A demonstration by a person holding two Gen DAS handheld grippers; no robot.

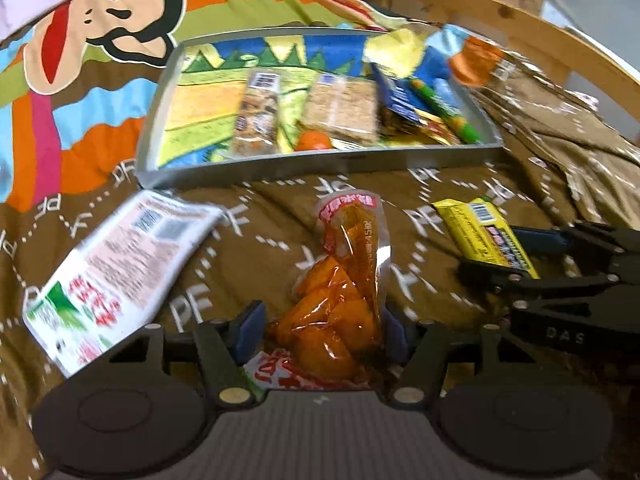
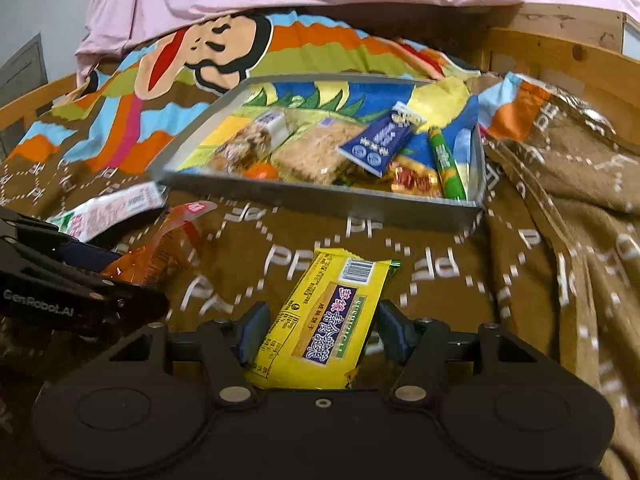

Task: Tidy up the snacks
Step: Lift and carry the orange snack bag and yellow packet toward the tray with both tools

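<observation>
Nearest the lens in the left wrist view, the left gripper (image 1: 320, 330) was clamped on a clear pouch of orange pieces (image 1: 340, 300), red print at its top and bottom seals, the pouch standing up toward twelve o'clock over the brown blanket (image 1: 260, 248). At nine o'clock lay a white packet (image 1: 120, 264) with red and green print, too blurred to read. Toward twelve sat the grey tray (image 1: 320, 162), holding two cereal bars, a blue packet, a green stick and a small orange item. At three o'clock the right gripper (image 1: 500, 252) reached in, closed on a yellow biscuit packet (image 1: 484, 236).

In the right wrist view that yellow biscuit packet (image 2: 320, 320), barcode up, sat between the blue pads (image 2: 252, 330), apparently pinched, and the tray (image 2: 360, 204) lay at twelve o'clock.
</observation>
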